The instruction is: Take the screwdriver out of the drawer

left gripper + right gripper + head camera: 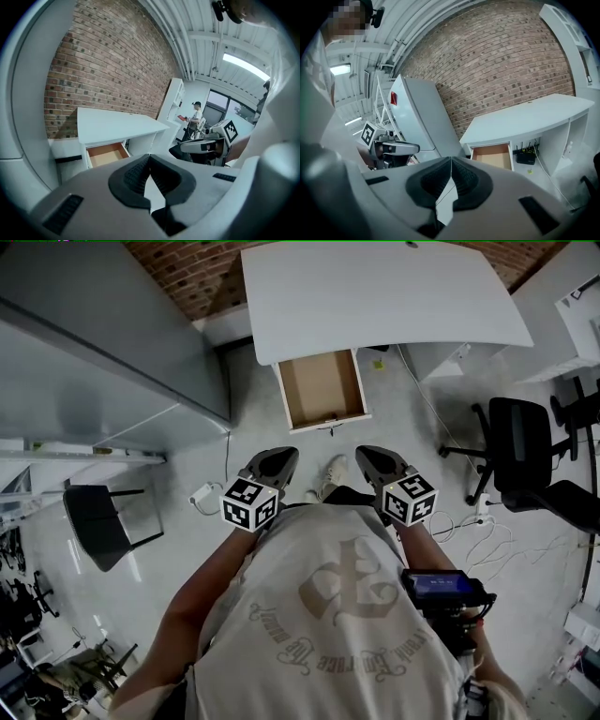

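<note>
1. Standing back from the white worktop [375,296], the person holds the left tool [284,456] and the right tool [367,455] side by side close to the body, both pointing forward at the worktop's front edge.
2. Each gripper view shows its own jaws pressed together with nothing between them, so both tools are empty.
3. The drawer [320,385] is pulled out from under the left part of the worktop's front edge. It juts toward the person, with its long side running front to back.
4. The screwdriver does not show in any view. The part of the drawer bottom that can be seen is bare brown board. If the screwdriver is inside, it probably lies against a wall or in a corner that the camera angles hide. Which way its shaft runs cannot be told.
5. The relation that matters is that the drawer lies straight ahead of both tools and well apart from them, with bare floor [246,432] between. In the head view its open front sits almost midway between the two tools, so neither is clearly nearer.
6. In my judgement the reach has not yet begun. The next move calls for stepping toward the worktop's front edge and looking down into the drawer. Only then can a tool be chosen, its jaws parted, and its line matched to the shaft.
</note>
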The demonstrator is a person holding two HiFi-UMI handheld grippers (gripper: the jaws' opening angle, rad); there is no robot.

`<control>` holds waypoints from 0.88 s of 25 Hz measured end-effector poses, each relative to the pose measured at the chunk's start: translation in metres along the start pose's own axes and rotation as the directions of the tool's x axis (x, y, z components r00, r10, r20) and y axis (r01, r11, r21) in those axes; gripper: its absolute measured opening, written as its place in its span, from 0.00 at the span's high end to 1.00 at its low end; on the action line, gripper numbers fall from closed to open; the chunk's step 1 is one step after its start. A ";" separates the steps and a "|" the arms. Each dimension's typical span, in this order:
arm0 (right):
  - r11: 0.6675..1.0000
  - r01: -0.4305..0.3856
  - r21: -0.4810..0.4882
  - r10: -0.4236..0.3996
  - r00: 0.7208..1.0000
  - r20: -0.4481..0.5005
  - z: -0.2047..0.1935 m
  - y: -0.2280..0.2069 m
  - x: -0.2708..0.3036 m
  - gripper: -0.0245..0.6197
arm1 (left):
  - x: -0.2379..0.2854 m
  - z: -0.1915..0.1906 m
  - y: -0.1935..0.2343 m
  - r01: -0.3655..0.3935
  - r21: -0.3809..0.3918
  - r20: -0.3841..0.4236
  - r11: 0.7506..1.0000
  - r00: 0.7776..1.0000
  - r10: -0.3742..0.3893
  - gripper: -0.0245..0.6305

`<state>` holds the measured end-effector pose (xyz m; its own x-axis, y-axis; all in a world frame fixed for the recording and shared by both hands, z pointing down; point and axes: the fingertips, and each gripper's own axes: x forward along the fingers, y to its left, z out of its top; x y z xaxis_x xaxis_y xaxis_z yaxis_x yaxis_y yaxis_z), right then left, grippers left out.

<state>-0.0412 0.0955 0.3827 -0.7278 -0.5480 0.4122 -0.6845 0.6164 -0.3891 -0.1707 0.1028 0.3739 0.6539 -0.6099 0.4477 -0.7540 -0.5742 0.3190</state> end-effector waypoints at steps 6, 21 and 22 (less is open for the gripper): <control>0.999 0.024 0.026 -0.025 1.000 0.007 0.012 -0.025 0.006 0.93 | 0.032 0.018 0.004 0.040 0.021 -0.019 0.999 0.999 -0.040 0.93; 0.999 0.012 0.052 -0.012 1.000 0.002 0.045 -0.098 0.038 0.93 | 0.097 0.053 0.034 0.026 0.041 -0.077 0.999 0.997 -0.023 0.93; 0.999 0.007 0.051 -0.007 1.000 0.008 0.050 -0.104 0.042 0.93 | 0.102 0.058 0.036 0.024 0.047 -0.079 0.999 0.997 -0.021 0.93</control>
<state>-0.0027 -0.0196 0.3990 -0.7233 -0.5567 0.4085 -0.6905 0.5832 -0.4279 -0.1276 -0.0118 0.3823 0.6624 -0.5531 0.5053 -0.7341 -0.6138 0.2905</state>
